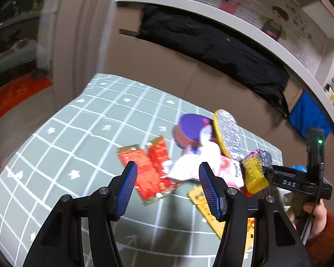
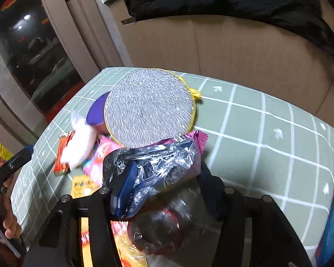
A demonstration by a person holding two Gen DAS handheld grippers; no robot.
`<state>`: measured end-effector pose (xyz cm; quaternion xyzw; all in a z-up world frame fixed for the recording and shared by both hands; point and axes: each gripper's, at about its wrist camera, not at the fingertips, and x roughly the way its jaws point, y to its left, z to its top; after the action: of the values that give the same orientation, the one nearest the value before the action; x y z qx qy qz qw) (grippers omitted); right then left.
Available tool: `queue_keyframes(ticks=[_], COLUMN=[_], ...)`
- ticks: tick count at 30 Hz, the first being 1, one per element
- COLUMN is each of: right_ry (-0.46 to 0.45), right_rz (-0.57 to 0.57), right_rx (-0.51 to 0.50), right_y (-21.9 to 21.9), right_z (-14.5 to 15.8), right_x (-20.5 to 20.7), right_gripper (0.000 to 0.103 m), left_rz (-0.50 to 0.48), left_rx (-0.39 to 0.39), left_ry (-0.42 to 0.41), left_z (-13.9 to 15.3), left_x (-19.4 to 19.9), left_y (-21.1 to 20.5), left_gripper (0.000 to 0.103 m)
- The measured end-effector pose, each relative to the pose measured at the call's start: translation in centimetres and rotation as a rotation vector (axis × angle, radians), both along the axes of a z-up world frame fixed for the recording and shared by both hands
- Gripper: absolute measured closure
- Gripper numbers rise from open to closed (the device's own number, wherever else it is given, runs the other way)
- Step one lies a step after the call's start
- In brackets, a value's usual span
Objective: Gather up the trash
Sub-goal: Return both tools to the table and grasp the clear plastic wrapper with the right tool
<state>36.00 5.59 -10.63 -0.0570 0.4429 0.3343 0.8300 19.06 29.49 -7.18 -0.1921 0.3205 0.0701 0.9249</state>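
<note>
Trash lies piled on a green grid tablecloth (image 1: 55, 155): two red wrappers (image 1: 149, 169), a crumpled white tissue (image 1: 189, 166), a pink packet (image 1: 229, 169), a yellow packet (image 1: 200, 198), a purple-lidded cup (image 1: 189, 131) and a round silver pad with a yellow rim (image 1: 228, 131). My left gripper (image 1: 168, 178) hovers open just above the red wrappers and the tissue, touching nothing. My right gripper (image 2: 167, 169) is shut on a crumpled foil wrapper (image 2: 158, 158), silver inside with a purple edge; that wrapper hides its right finger. A clear plastic container (image 2: 167, 224) lies under it.
A cardboard box (image 2: 233, 49) draped with a black garment (image 1: 211, 49) stands behind the table. A blue bag (image 1: 307, 115) hangs at the right. A hand in an orange sleeve (image 1: 322, 220) holds the right gripper. Bare tablecloth (image 2: 267, 133) spreads to the right of the pile.
</note>
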Motion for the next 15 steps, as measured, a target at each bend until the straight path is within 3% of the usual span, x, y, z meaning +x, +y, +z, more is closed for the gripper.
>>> queue_keyframes(ticks=[1, 6, 15], right_ry=[-0.002, -0.054, -0.088], right_rz=[0.0, -0.024, -0.053], right_rx=[0.002, 0.008, 0.055], right_y=[-0.3, -3.7, -7.6], right_z=[0.2, 2.1, 4.2], right_x=[-0.4, -2.7, -4.9], right_gripper=[0.064, 0.071, 0.071], left_rz=[-0.014, -0.073, 0.185], left_rx=[0.016, 0.061, 0.014], left_ry=[0.002, 0.024, 0.112], left_z=[0.1, 0.1, -1.6], left_x=[0.4, 2.3, 2.9], left_y=[-0.5, -2.7, 1.2], left_gripper=[0.045, 0.045, 0.045])
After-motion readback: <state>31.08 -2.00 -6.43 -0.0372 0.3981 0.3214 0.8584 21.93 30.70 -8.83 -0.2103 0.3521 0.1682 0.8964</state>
